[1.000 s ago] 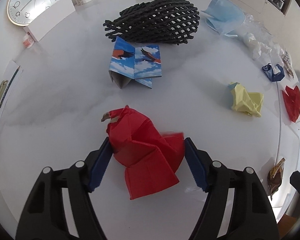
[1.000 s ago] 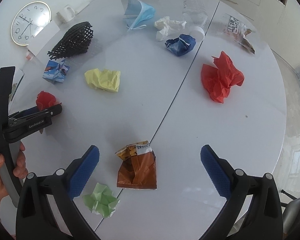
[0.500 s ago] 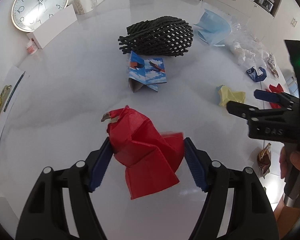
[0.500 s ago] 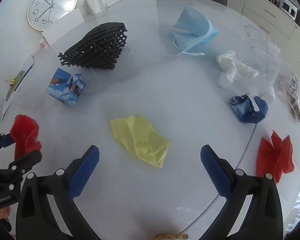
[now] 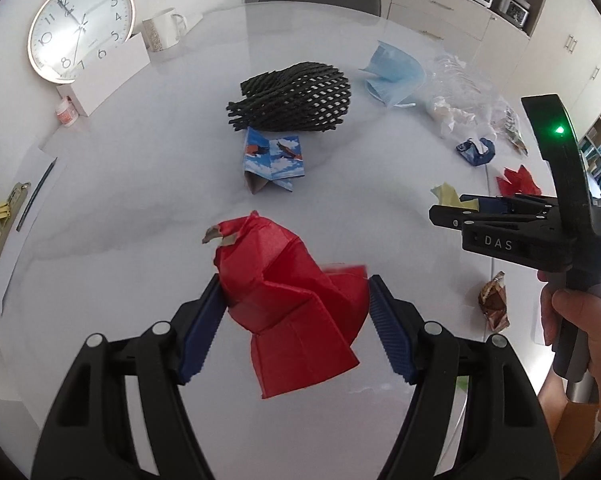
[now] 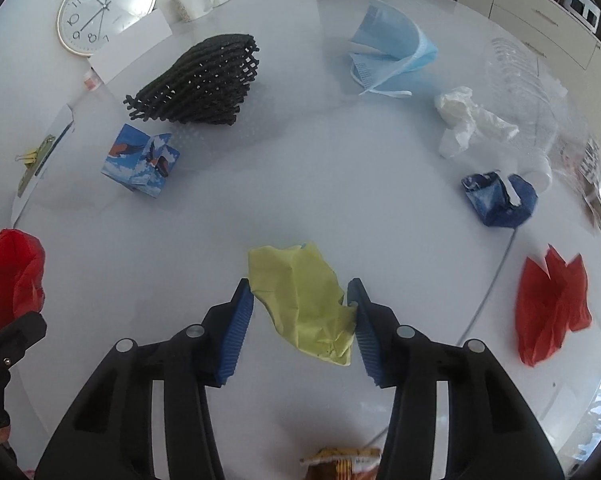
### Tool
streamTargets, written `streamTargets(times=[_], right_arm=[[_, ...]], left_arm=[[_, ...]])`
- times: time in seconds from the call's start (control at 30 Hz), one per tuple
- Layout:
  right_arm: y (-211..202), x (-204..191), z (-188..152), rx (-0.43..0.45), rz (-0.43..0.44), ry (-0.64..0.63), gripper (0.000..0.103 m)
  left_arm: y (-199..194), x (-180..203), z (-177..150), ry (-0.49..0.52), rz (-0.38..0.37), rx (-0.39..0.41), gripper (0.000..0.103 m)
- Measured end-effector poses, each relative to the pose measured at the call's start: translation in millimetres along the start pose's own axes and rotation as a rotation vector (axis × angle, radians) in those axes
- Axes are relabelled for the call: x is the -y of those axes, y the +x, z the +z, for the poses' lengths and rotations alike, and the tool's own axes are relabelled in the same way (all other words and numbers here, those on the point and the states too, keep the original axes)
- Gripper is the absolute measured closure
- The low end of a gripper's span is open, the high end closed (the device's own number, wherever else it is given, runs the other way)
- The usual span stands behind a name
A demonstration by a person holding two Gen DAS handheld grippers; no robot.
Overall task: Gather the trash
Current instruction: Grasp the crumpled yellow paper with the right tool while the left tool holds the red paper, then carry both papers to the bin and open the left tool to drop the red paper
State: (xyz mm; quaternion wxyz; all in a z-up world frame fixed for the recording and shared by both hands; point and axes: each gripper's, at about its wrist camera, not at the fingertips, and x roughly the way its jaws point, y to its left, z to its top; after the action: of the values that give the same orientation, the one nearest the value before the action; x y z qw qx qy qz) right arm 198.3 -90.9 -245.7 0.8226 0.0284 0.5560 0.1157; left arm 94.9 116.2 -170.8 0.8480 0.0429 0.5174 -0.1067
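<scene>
Between the blue ribbed pads of the left gripper [image 5: 294, 280], clamped from both sides: a crumpled red paper [image 5: 300, 320], apparently raised clear of the white table [image 6: 340, 160], likely kept pinched so as to be carried off as trash. Off to that claw's right, seen side-on, the right gripper [image 6: 298, 286] in a person's hand. Closing at this moment around a crumpled yellow paper [image 6: 304, 304] that lies on the table between its jaws, with both pads just meeting the wad's edges; probably placed astride it so as to squeeze it across its narrower width. Ahead of the right claw and to its left, a folded blue printed paper [image 6: 140, 164] and, beyond that, a black foam net [image 6: 204, 84]. Farther ahead, a light blue face mask [image 6: 392, 52]. Ahead and to the right, a white tissue [image 6: 468, 120], a clear plastic bottle [image 6: 528, 76] and a dark blue wad [image 6: 500, 200]. Well to the right, a second red paper [image 6: 552, 308]. Just behind the claw, at the lower edge, a brown snack wrapper [image 6: 340, 464]. Nothing touching the yellow paper or blocking either claw. No bin anywhere in view.
</scene>
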Motion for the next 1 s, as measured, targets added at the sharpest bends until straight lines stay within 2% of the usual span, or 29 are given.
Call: streamTargets(times=[0.13,0.27,0.47,0.67,0.8,1.0], right_arm=[[-49,28,-39,0.025,0.005,0.049,0.053],[-93,66,-89,0.032,-0.051,0.073,0.053],[-143,135,-160,0.029,-0.127,0.168,0.052],[-167,182,-208,0.022,-0.176,0.247,0.052],[-182,209,-231,0.033,-0.194,0.28,0.052],[-194,243,-247,0.037,-0.2,0.285,0.052]], left_arm=[[-22,33,-5,0.056,-0.071,0.011,0.035],[-39,83,-13,0.121,-0.151,0.014,0.035],[-56,184,-30,0.282,-0.275,0.002,0.035],[-59,287,-56,0.425,-0.394,-0.051,0.035],[-53,338,-73,0.482,-0.425,-0.088,0.035],[-41,390,-87,0.508,-0.42,-0.104,0.035]])
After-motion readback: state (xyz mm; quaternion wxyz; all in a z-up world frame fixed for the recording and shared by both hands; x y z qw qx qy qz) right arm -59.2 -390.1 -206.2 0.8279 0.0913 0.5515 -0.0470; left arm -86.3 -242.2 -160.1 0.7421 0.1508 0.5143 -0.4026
